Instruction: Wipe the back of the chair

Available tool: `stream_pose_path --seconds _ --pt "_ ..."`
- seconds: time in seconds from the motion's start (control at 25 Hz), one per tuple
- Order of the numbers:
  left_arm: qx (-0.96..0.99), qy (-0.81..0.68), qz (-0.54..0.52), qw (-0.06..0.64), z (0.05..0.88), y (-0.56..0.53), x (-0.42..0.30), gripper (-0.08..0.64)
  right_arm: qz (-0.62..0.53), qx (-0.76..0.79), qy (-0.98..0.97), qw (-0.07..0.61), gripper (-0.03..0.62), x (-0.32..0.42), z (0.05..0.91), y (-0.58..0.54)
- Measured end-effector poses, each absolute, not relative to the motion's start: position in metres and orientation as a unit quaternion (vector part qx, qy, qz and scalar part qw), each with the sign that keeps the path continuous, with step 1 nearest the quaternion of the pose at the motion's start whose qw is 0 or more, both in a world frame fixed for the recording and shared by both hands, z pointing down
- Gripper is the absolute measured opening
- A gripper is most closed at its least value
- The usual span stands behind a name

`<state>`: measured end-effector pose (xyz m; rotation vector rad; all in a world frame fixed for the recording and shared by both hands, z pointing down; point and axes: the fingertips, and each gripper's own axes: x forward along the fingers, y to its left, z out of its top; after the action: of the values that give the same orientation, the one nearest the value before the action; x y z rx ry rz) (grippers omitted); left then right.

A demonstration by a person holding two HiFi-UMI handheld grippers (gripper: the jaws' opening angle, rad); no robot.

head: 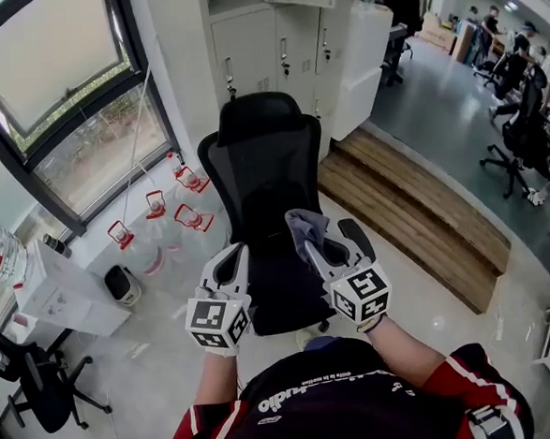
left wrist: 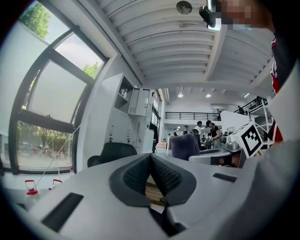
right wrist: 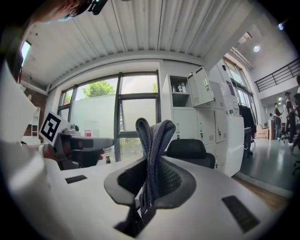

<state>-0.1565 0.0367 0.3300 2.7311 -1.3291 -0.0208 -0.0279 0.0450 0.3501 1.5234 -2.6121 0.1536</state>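
The pale, glossy floor (head: 127, 384) carries a black mesh-backed office chair (head: 267, 167) at centre. Clear plastic water jugs with red handles (head: 153, 218) stand on it along the window wall, with a small black-and-white bin (head: 122, 284) near them. A raised step of brown wooden planks (head: 416, 218) lies to the right, and a second black swivel chair (head: 38, 385) stands at lower left.

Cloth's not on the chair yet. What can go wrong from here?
1. The cloth is pinched in the right gripper by one fold, with the rest loose above the jaws. Dragging it over the chair back may pull it out.
2. The left gripper is shut, empty and off the chair, so nothing braces it. Pressure may push it toward the water jugs.
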Motion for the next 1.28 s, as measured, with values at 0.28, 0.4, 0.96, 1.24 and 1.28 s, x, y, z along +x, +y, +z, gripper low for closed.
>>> stream_pose_path --seconds 0.28,0.4,0.96,1.24,1.28 --pt "0.888 -0.456 -0.023 0.046 0.311 0.062 -0.154 0.023 0.035 0.497 -0.866 0.045 0.060 -0.016 0.329 0.063" --pt "0.882 -0.469 -0.021 0.038 0.305 0.075 -0.145 0.023 0.033 0.490 -0.870 0.041 0.060 -0.009 0.324 0.076" --pt "0.884 -0.466 -0.022 0.027 0.299 0.135 -0.063 0.023 0.031 0.506 -0.861 0.036 0.060 0.078 0.318 0.149" --pt "0.892 -0.451 -0.021 0.020 0.295 0.151 -0.033 0.023 0.026 0.508 -0.860 0.033 0.058 0.097 0.313 0.173" --pt "0.893 -0.449 -0.021 0.018 0.294 0.153 -0.031 0.023 0.026 0.508 -0.860 0.031 0.058 0.098 0.312 0.175"
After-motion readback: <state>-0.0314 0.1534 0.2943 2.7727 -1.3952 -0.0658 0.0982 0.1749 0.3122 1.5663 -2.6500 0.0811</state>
